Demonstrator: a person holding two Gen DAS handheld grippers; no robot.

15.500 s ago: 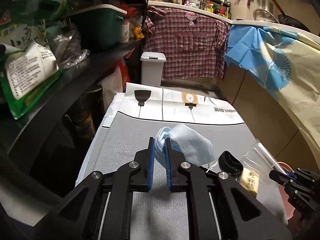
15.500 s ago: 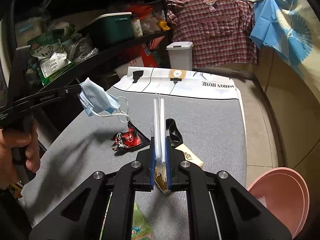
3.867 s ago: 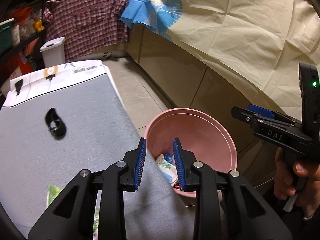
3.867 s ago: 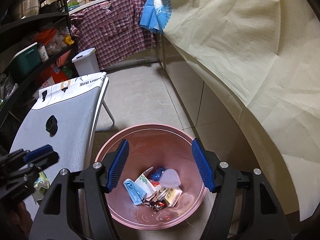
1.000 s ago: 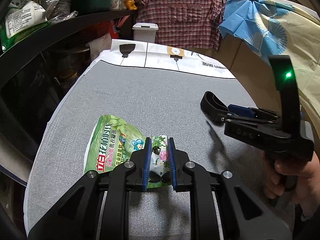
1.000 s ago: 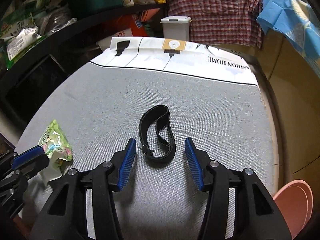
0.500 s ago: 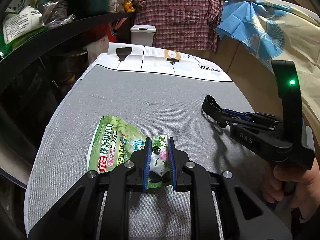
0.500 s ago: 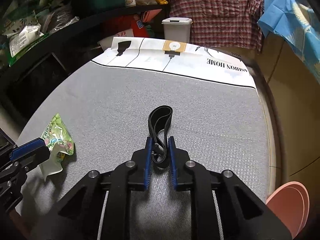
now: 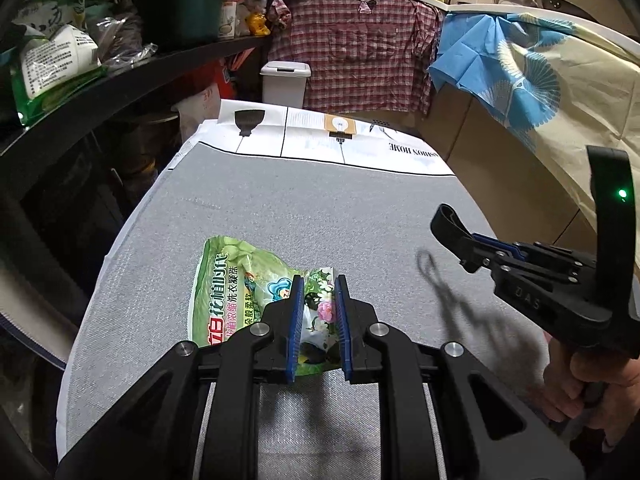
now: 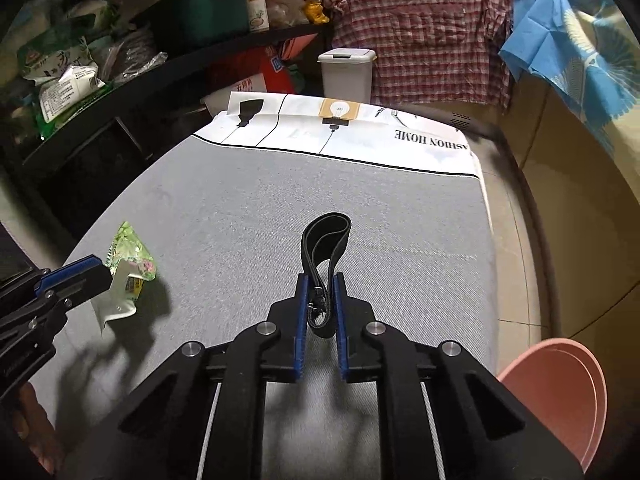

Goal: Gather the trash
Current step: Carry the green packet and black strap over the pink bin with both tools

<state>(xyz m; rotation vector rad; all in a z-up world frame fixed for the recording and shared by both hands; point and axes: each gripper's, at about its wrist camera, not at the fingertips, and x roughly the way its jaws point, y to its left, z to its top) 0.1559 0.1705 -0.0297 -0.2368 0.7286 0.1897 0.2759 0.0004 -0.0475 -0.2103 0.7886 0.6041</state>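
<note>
A green detergent pouch (image 9: 240,288) is pinched at one end by the left gripper (image 9: 318,320) over the grey table (image 9: 320,208); the right gripper (image 10: 320,316) is closing its jaws on a black strap loop (image 10: 324,240); a pink bin (image 10: 560,392) sits beside the table.

**Two pieces of trash, one at each side of the desk**

On the desk (image 10: 248,208), the pouch (image 9: 236,280) sits at the left in the left gripper (image 9: 318,320). The strap (image 10: 324,248) is to its right, in the closing right gripper (image 10: 319,320). The basin (image 10: 560,392) stands beyond the desk's right edge, lower down. The bin (image 10: 346,74) stands behind the far end, shelves (image 10: 132,80) along the left.
</note>
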